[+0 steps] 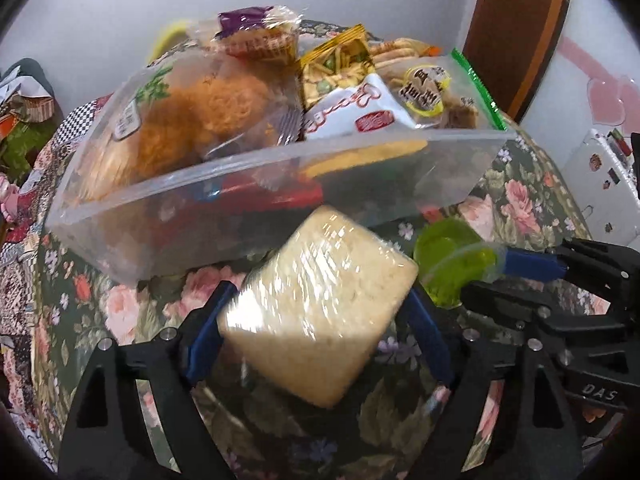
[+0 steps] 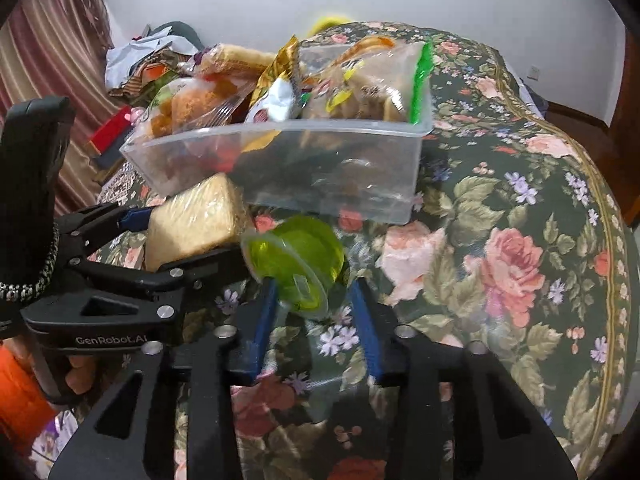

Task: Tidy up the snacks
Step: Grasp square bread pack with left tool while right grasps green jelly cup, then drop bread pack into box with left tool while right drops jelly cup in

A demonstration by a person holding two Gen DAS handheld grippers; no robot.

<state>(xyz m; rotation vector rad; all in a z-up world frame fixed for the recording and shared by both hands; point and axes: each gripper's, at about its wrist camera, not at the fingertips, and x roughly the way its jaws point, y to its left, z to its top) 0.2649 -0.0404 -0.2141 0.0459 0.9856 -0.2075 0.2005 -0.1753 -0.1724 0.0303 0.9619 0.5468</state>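
Note:
A clear plastic bin (image 1: 256, 184) sits on the floral cloth, piled with snack packs. It also shows in the right wrist view (image 2: 320, 168). My left gripper (image 1: 320, 296) is shut on a pale wrapped rice cake block (image 1: 320, 312) and holds it just in front of the bin; the block also shows in the right wrist view (image 2: 192, 220). My right gripper (image 2: 312, 280) is shut on a green jelly cup (image 2: 296, 260), close beside the block. The cup shows in the left wrist view (image 1: 452, 264) too.
The bin holds a fried-snack bag (image 1: 192, 108), a yellow chip pack (image 1: 336, 64), a white pack (image 1: 360, 112) and a zip bag of cookies (image 2: 372, 84). Clutter lies at the far left (image 2: 136, 68). The table's rounded edge falls away on the right (image 2: 608, 240).

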